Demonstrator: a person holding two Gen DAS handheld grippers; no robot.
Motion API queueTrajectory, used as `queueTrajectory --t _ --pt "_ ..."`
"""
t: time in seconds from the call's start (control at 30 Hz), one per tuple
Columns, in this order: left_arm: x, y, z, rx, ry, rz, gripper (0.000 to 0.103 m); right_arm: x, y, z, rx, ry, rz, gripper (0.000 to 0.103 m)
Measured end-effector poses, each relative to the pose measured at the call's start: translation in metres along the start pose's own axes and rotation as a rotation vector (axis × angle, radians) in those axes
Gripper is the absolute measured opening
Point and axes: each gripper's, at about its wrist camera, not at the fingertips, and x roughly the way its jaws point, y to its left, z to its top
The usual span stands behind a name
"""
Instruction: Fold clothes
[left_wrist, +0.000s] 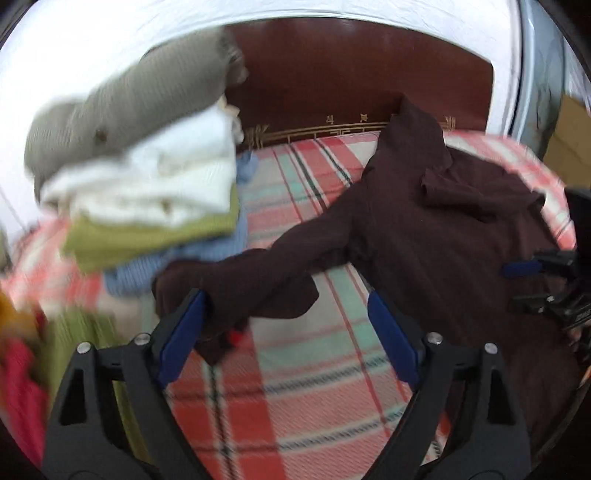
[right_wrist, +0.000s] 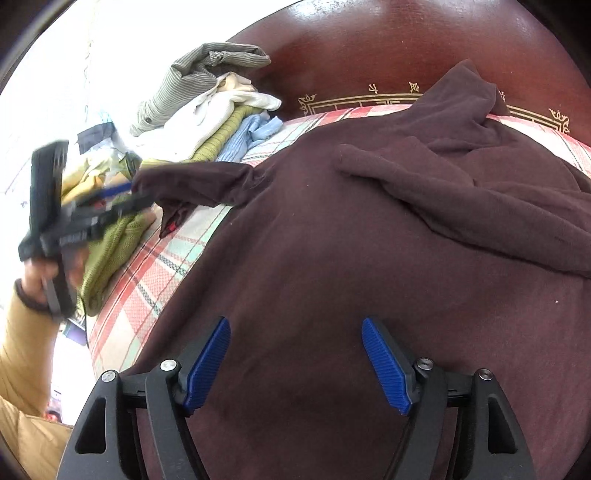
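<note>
Blue-padded left tongs (left_wrist: 286, 325) stand wide apart in the left wrist view, low over the plaid bed cover (left_wrist: 303, 387). The cuff of the dark brown garment's (left_wrist: 443, 229) sleeve (left_wrist: 240, 284) lies against the inner face of the left pad, but nothing is pinched between the two pads.

Right tongs (right_wrist: 295, 363) are likewise spread open, held just above the broad body of the brown garment with no cloth caught between them. That garment lies spread on the right and middle of the bed, its near-left sleeve stretched out leftward and its other sleeve (right_wrist: 461, 195) folded across the chest.

At the far left sits a stack of folded clothes (right_wrist: 207, 122), grey on top, then white, olive and light blue. A dark wooden headboard (right_wrist: 406, 48) with gold trim stands behind. A hand (right_wrist: 48, 273) in a yellow sleeve (right_wrist: 26, 362) holds the left tool.
</note>
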Motion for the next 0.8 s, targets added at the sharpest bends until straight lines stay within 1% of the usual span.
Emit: queueTrajectory --t 0.03,0.13,0.2,0.23,0.27,0.33,0.37,0.4,0.43,0.5,0.6,0.63,0.67,0.7,0.73,0.77,0.8 --pt "0.0 0.014 -0.013 -0.107 0.012 -0.087 0.089 0.0 0.0 -0.001 -0.002 -0.002 0.001 0.077" --pt "0.005 0.04 -0.04 -0.36 0.02 -0.251 0.089 0.001 0.0 -0.002 -0.007 -0.007 0.006 0.08" --pt "0.004 0.052 -0.054 -0.468 0.009 -0.304 0.089 0.001 0.0 -0.002 -0.007 -0.009 0.011 0.081" --pt "0.003 0.055 -0.059 -0.497 -0.001 -0.298 0.089 0.001 -0.001 -0.002 -0.006 -0.01 0.013 0.081" --pt "0.0 0.058 -0.065 -0.52 -0.014 -0.266 0.089 0.001 -0.001 -0.002 -0.004 -0.011 0.016 0.081" --pt "-0.006 0.065 -0.065 -0.53 -0.04 -0.173 0.089 0.001 -0.002 -0.002 -0.001 -0.013 0.022 0.082" --pt "-0.011 0.066 -0.061 -0.516 -0.057 -0.119 0.089 0.001 -0.002 -0.002 0.001 -0.014 0.024 0.082" --pt "-0.015 0.065 -0.054 -0.477 -0.076 -0.055 0.089 0.001 -0.002 -0.002 0.001 -0.015 0.025 0.082" --pt "-0.013 0.064 -0.047 -0.442 -0.075 -0.012 0.089 0.001 -0.003 -0.002 0.003 -0.016 0.027 0.082" --pt "-0.005 0.065 -0.036 -0.396 -0.05 0.019 0.089 0.001 -0.003 -0.002 0.006 -0.017 0.031 0.083" --pt "0.023 0.073 -0.029 -0.416 0.039 0.018 0.088 0.001 -0.003 -0.002 0.007 -0.019 0.036 0.084" --pt "0.031 0.072 -0.029 -0.409 0.059 0.04 0.087 0.001 -0.003 -0.003 0.007 -0.019 0.036 0.084" --pt "0.039 0.071 -0.029 -0.403 0.079 0.062 0.077 0.001 -0.003 -0.003 0.006 -0.02 0.035 0.084" --pt "0.047 0.069 -0.03 -0.404 0.104 0.077 0.059 0.001 -0.002 -0.003 0.005 -0.02 0.034 0.084" --pt "0.049 0.069 -0.03 -0.408 0.104 0.093 0.049 0.0 -0.002 -0.003 0.005 -0.02 0.033 0.084" --pt "0.05 0.069 -0.03 -0.411 0.102 0.107 0.037 0.0 -0.002 -0.003 0.005 -0.021 0.033 0.084" --pt "0.047 0.069 -0.027 -0.418 0.093 0.097 0.018 0.0 -0.002 -0.003 0.007 -0.022 0.036 0.084"
